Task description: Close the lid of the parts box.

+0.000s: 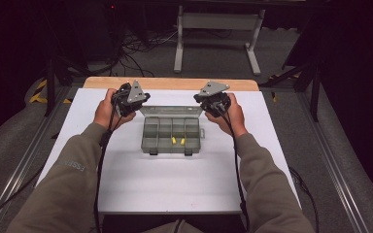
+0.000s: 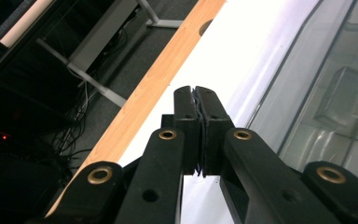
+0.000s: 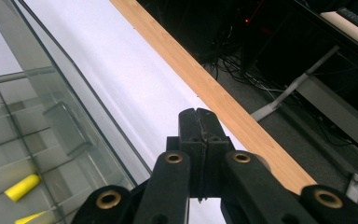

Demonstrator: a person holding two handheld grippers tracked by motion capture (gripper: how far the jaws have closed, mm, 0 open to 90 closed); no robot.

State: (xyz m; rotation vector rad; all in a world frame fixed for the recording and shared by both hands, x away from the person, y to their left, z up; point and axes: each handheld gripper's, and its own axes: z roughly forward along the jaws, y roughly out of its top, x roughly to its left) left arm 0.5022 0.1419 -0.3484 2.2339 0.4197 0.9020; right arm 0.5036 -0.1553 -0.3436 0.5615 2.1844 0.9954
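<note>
Grippers (image 1: 132, 97) (image 1: 213, 97) (jaws together) flanking organizer box (image 1: 171, 135)

Dark room, lit from above the bench. White-topped bench (image 1: 175, 184) w/ pale wood strip (image 1: 170, 83) along far edge. Grey carpet floor (image 1: 213, 53) beyond. White metal frame legs of another table (image 1: 218, 22) at back. Tangle of black cables (image 1: 136, 46) on floor, back left. Yellow-black hazard tape (image 1: 40, 92) at left. Small red LED (image 1: 111, 7) glowing in dark.

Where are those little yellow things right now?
In the high view, the two yellow pieces lie inside the open clear organizer box at the middle of the white table, in its right-hand compartments, between the two grippers and nearer the person.
</note>
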